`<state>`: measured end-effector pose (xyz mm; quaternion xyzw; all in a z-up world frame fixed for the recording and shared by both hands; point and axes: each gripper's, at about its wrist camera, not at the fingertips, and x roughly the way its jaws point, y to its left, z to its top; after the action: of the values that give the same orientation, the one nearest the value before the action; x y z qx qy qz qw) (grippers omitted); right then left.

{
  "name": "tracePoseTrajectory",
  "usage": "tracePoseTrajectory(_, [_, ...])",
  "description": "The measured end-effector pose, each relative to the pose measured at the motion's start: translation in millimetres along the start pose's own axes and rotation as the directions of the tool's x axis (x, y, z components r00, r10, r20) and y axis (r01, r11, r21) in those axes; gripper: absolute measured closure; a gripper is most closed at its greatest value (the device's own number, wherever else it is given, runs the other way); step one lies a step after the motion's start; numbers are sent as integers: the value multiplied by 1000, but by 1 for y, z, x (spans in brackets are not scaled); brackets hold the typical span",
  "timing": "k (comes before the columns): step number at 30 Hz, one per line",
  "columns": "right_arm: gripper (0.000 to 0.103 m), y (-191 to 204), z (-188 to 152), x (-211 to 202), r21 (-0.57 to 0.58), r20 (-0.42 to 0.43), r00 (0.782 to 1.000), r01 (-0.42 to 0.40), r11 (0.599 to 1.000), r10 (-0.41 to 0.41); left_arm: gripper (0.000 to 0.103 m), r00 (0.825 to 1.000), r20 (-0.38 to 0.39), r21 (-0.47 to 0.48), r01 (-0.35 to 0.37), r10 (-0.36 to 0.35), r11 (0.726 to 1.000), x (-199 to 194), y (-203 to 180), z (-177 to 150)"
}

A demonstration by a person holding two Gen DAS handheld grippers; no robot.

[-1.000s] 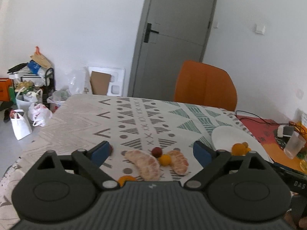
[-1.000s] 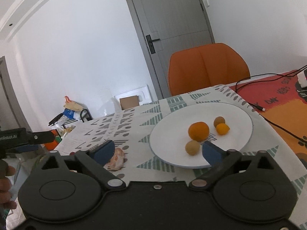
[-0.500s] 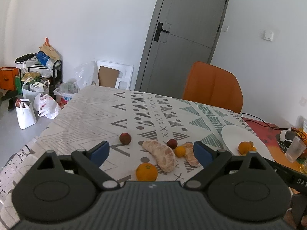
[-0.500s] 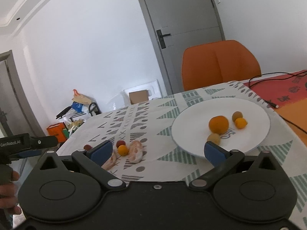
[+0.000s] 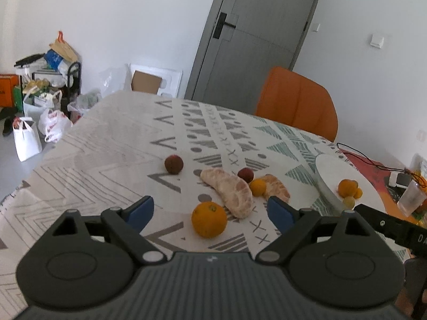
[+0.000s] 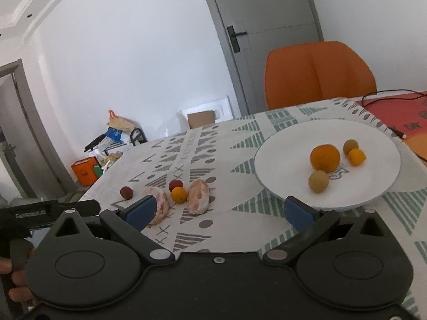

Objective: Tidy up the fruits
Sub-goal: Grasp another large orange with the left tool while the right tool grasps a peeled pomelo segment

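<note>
On the patterned tablecloth lie an orange point(image 5: 209, 219), two peeled citrus segments point(image 5: 230, 190) point(image 5: 275, 186), a small yellow fruit point(image 5: 257, 187) and two dark red fruits point(image 5: 173, 164) point(image 5: 245, 175). My left gripper point(image 5: 210, 210) is open and empty, its jaws either side of the orange, just above the table. The white plate point(image 6: 373, 186) holds an orange point(image 6: 324, 158), two brownish fruits point(image 6: 318, 181) and a small yellow fruit point(image 6: 356, 156). My right gripper point(image 6: 218, 210) is open and empty, left of the plate, near a segment point(image 6: 198, 196).
An orange chair point(image 5: 296, 101) stands at the table's far side before a grey door point(image 5: 250, 40). A red mat with a black cable point(image 6: 395, 109) lies right of the plate. A plastic cup point(image 5: 411, 198) stands at the far right. Bags and boxes point(image 5: 40, 85) clutter the floor left.
Both grippers have pulled back and risen, so more of the table shows. The orange near the left gripper has come fully into view. Both stay open and empty.
</note>
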<state>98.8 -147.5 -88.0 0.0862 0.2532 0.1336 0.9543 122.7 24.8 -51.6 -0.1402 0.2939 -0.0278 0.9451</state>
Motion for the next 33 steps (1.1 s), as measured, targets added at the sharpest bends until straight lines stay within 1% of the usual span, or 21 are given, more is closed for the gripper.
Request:
tracePoseTrajectory(7, [0,1,1,16,-5,-37,999,10,1000,-11,14,999,-40,15,24,-24,1000,24,0,-4])
tracePoseTrajectory(10, [0,1,2,23,-5,-50,999,18,1000,-18,20,997,-75,8,26,-25,1000,35,2,-5])
tracePoseTrajectory(11, [0,2,2,25,-7,-55,998,19,1000,-19,30,995,-90,7,33,-33,999,39,4,-7])
tracePoseTrajectory(12, [0,3,1,28,-9,-62,998,19,1000,-20,53,994,-103,10,41,-40,999,42,5,-8])
tracePoseTrajectory(13, [0,3,2,30,-12,-66,998,18,1000,-19,64,991,-124,12,45,-44,999,46,6,-9])
tracePoseTrajectory(14, [0,4,2,33,-16,-72,997,18,1000,-19,67,993,-114,16,42,-40,999,46,8,-9])
tracePoseTrajectory(18, [0,10,2,47,-34,-96,995,9,999,-13,68,994,-103,-11,47,-48,999,46,16,-5])
tracePoseTrajectory(23, [1,21,4,66,-70,-122,993,-9,998,0,68,996,-86,-37,25,-28,999,43,28,-1])
tracePoseTrajectory(26, [8,28,6,76,-105,-141,990,-16,994,1,68,997,-79,-41,7,-10,999,42,33,2])
tracePoseTrajectory(31, [27,32,7,91,-127,-183,983,-38,991,14,68,998,-59,-58,-20,16,998,40,41,5])
tracePoseTrajectory(33, [29,35,8,97,-141,-193,981,-45,989,17,68,998,-56,-68,-28,24,997,39,43,5])
